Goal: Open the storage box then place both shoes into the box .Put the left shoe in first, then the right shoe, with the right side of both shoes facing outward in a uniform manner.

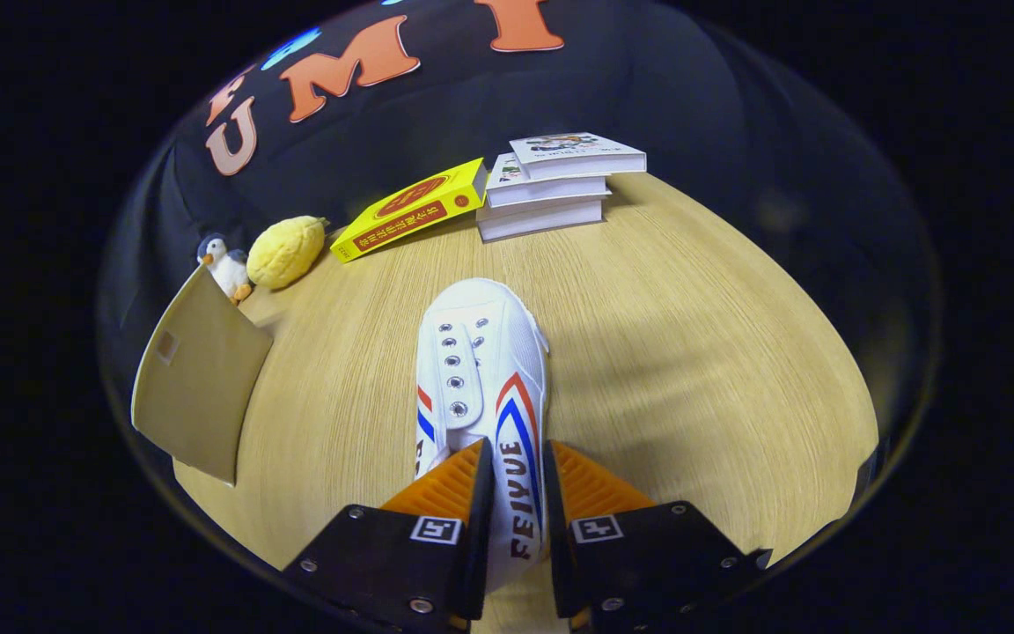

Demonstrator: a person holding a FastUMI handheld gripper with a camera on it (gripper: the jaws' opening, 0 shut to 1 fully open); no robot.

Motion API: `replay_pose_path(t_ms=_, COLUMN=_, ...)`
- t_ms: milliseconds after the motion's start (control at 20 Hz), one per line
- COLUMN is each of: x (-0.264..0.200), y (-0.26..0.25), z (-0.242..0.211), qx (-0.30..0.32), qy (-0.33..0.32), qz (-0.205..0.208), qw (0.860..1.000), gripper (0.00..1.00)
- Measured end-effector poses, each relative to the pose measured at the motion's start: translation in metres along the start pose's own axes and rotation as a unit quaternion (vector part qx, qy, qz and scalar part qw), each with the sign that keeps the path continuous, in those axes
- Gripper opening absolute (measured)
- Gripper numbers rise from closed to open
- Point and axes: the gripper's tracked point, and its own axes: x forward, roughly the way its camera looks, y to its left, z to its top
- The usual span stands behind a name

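A white canvas shoe (pixel 481 361) with red and blue stripes points away from me over the wooden table (pixel 692 352), toe toward the books. My gripper (pixel 518 493) is shut on the shoe, both fingers pressing the upper wall of its side near the heel. The shoe's heel end is hidden between the fingers. To the left, a tan flap of the storage box (pixel 199 374) stands raised beside the table.
A yellow book (pixel 410 210) and a stack of white books (pixel 551 185) lie at the far side of the table. A small penguin toy (pixel 224 264) and a yellow plush lemon (pixel 287 252) sit at the far left, just behind the box flap.
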Motion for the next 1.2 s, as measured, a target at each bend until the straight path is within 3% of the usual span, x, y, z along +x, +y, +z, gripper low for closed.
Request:
replay_pose_path(t_ms=50, x=0.001, y=-0.005, z=0.000, qx=0.002, qy=-0.007, qz=-0.002, qw=1.000, gripper=0.28)
replay_pose_path(t_ms=100, x=0.001, y=-0.008, z=0.003, qx=0.021, qy=-0.014, qz=0.000, qw=1.000, gripper=0.13)
replay_pose_path(t_ms=200, x=-0.002, y=-0.008, z=0.004, qx=0.077, qy=-0.018, qz=0.014, qw=0.997, gripper=0.01)
replay_pose_path(t_ms=450, x=-0.015, y=-0.005, z=0.022, qx=0.142, qy=-0.034, qz=0.048, qw=0.988, gripper=0.00)
replay_pose_path(t_ms=650, x=-0.025, y=0.011, z=0.054, qx=0.143, qy=-0.056, qz=0.051, qw=0.987, gripper=0.00)
replay_pose_path(t_ms=800, x=-0.040, y=0.039, z=0.075, qx=0.159, qy=-0.065, qz=0.075, qw=0.982, gripper=0.00)
replay_pose_path(t_ms=1200, x=-0.078, y=0.145, z=0.106, qx=0.149, qy=-0.092, qz=0.084, qw=0.981, gripper=0.00)
